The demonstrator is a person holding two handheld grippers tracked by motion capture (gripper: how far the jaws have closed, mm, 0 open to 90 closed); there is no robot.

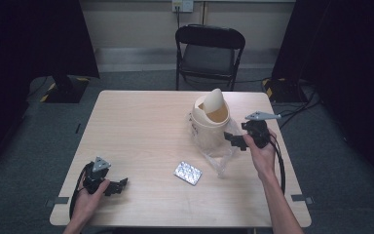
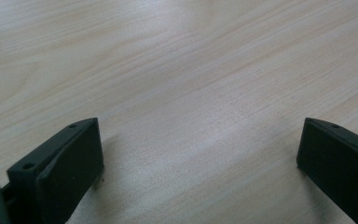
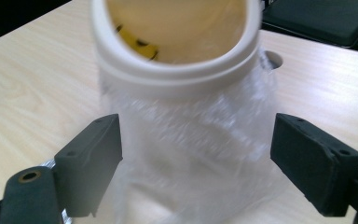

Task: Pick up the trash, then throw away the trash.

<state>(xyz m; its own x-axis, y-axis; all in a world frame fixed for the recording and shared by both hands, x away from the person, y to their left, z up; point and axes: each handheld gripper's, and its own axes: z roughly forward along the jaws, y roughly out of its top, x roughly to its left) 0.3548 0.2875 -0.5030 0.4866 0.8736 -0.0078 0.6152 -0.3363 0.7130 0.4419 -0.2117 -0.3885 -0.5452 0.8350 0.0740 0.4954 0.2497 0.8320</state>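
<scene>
Three views, itemised.
High view: right gripper (image 1: 234,138) beside small cream bin (image 1: 209,122) with clear plastic liner (image 1: 219,157); foil pack (image 1: 188,173) near; left gripper (image 1: 119,185) on table (image 1: 136,126).
Left gripper view: jaws wide, empty.
Right gripper view: jaws wide, flanking liner (image 3: 196,154), gripping nothing.

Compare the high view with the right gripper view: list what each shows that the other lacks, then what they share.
High view alone: the left tongs resting low on the table, a silvery blister pack, and the bin's tipped swing lid.
Right gripper view alone: a yellow and black mark inside the bin, and the right tongs' pads standing open on either side of the clear plastic bag.
Both: the cream bin, its bag, the black chair.
</scene>
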